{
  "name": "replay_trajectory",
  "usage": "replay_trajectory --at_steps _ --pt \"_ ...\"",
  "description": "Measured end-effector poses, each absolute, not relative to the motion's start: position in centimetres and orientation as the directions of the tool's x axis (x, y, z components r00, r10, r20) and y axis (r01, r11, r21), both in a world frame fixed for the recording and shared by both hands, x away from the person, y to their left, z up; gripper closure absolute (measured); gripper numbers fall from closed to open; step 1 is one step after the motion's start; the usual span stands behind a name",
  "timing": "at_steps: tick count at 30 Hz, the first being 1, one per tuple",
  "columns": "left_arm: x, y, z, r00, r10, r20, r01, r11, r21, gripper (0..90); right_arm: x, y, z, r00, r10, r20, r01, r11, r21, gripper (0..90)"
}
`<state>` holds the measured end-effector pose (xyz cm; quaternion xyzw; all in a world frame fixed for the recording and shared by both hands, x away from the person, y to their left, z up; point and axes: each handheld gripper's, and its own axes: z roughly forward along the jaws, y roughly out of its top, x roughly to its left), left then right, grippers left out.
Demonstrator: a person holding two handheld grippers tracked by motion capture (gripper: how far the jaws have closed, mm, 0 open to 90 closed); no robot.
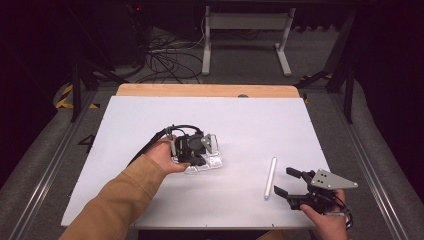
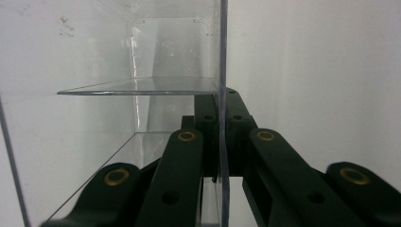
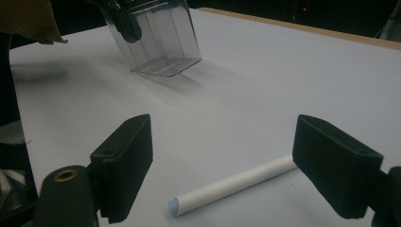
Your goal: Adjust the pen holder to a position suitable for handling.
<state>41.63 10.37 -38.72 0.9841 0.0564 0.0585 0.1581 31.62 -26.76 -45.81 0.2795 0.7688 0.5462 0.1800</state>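
right gripper [image 1: 286, 184]: sitting nearest the person, resting low at the table's near right, jaws standing wide apart and gripping nothing.
white tube [image 1: 270, 177]: lying flat on the table [image 1: 150, 115], just beyond the right gripper; in the right gripper view [image 3: 236, 183] it is lying between the spread jaws, untouched.
tube axis: running near-to-far, tilting slightly; open end facing the person.
left gripper [image 1: 196, 148]: farther off, left of the tube, jaws pinching one thin wall of the clear plastic container [image 1: 207, 161].
container: tipping, one edge seeming to rest on the table; divider walls showing inside [image 2: 137, 87].
risk, container: likely slipping or pivoting, since a single slick wall is being held.
risk, tube: probably rolling away if one jaw is nudging it first.
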Motion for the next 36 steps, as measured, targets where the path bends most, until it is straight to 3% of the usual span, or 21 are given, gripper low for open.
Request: replay_trajectory --at_steps 29,36 --pt "41.53 9.50 -39.31 0.994 0.083 0.078 0.053 -0.944 0.326 86.4 31.67 -26.81 -45.95 -0.779 0.627 0.031 0.238 0.250 0.939 21.3" --pt "41.31 9.98 -38.51 0.992 0.104 0.075 0.067 -0.921 0.383 79.6 31.67 -26.76 -45.95 -0.780 0.626 0.031 0.239 0.251 0.938 21.1"
